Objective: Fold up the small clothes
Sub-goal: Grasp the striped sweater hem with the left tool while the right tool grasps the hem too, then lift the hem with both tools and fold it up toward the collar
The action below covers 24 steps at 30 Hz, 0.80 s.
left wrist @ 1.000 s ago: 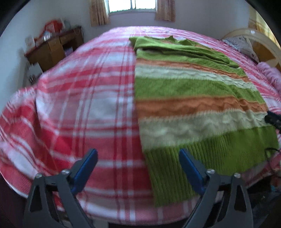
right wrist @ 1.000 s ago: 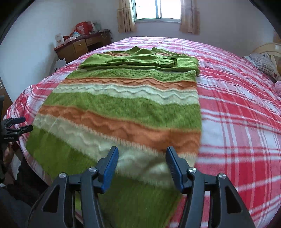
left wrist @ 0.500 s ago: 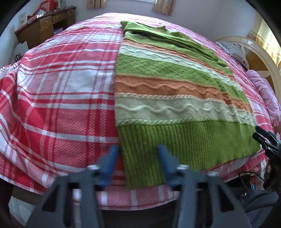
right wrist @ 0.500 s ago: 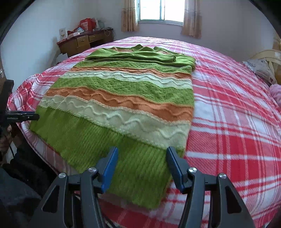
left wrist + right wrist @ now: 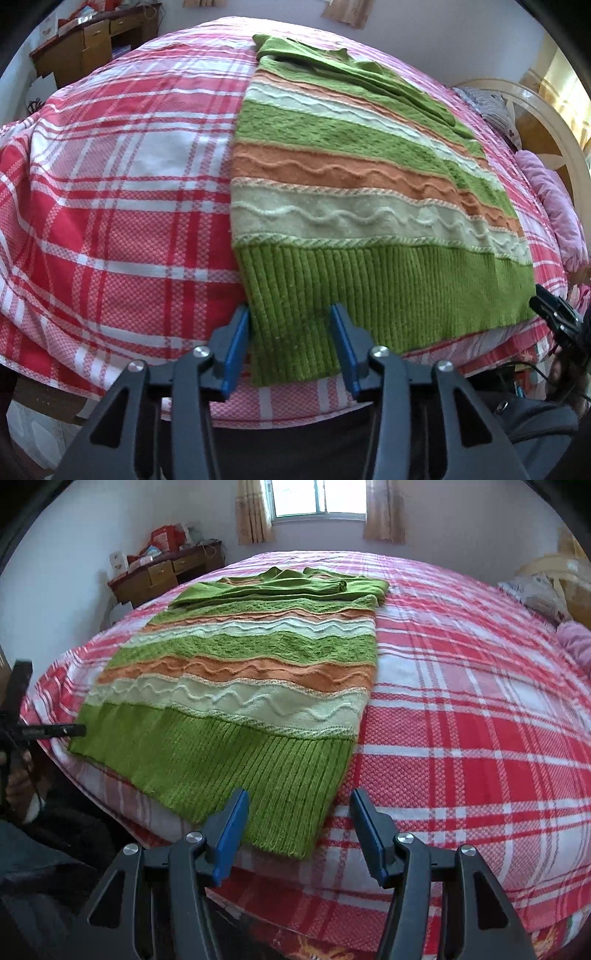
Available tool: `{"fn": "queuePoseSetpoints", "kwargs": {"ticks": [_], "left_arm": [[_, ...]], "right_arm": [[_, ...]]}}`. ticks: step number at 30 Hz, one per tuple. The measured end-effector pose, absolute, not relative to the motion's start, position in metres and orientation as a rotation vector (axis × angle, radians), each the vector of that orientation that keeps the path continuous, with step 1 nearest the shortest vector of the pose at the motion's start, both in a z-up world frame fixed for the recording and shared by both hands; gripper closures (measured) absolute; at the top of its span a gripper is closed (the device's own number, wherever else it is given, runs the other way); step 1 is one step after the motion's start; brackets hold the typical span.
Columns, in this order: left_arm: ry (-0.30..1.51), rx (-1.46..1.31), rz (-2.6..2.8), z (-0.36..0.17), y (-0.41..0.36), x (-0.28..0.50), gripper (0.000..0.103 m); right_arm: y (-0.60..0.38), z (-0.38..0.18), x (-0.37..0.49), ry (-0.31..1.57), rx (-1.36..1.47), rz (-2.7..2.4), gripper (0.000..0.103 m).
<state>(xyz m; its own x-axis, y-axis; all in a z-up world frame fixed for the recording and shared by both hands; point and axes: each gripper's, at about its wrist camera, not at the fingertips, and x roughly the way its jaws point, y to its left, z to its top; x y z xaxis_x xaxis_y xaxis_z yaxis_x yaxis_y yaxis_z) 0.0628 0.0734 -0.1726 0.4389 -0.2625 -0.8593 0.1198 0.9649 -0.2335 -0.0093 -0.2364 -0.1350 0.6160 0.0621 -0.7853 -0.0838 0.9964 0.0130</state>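
A green, orange and cream striped knit sweater lies flat on the red plaid bed cover, sleeves folded across its far end. My left gripper hovers at the ribbed green hem's left corner. Its jaws are opening, with the hem edge lying between them and not pinched. My right gripper stands open at the hem's right corner of the sweater, the cloth between its blue pads but not pressed. Each gripper shows at the other view's edge: the right one, the left one.
A wooden desk with clutter stands by the far left wall under a curtained window. A curved headboard and a pink pillow lie at the bed's right side. The plaid cover spreads wide beside the sweater.
My left gripper narrowed from wide and shifted right onto the hem's left corner, tipping downward. My right gripper drew back from the striped middle to the hem's right corner, its jaws unchanged.
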Motion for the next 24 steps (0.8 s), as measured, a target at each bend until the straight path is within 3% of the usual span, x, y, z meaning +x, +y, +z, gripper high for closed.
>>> {"fn": "queuePoseSetpoints", "kwargs": {"ticks": [1,2,5,13,16,18,19,24], "left_arm": [[1.086,-0.133,-0.24,-0.171,0.074,0.063,0.088],[1.083,-0.135,-0.253,-0.17,0.075,0.063,0.093],[1.049,-0.141,-0.275,-0.16,0.08,0.063,0.097],[0.947,-0.209,-0.306,-0.132,0.106,0.061,0.098],[0.94,-0.228,-0.321,-0.131,0.106,0.062,0.098],[0.939,-0.227,-0.322,-0.132,0.107,0.062,0.098],[0.942,-0.227,-0.321,-0.134,0.106,0.062,0.098],[0.941,-0.256,-0.323,-0.133,0.108,0.063,0.098]], "right_arm": [[-0.238,-0.135,-0.009,0.907,-0.012,0.087,0.045],[-0.239,-0.135,-0.01,0.911,-0.005,0.086,0.045],[-0.24,-0.135,-0.012,0.922,0.017,0.095,0.045],[-0.245,-0.135,-0.014,0.927,0.062,0.073,0.045],[-0.238,-0.139,-0.013,0.943,0.086,0.124,0.059],[-0.239,-0.144,-0.01,0.949,0.074,0.107,0.072],[-0.243,-0.147,-0.009,0.949,0.078,0.092,0.085],[-0.263,-0.139,-0.014,0.907,0.237,0.181,0.094]]}}
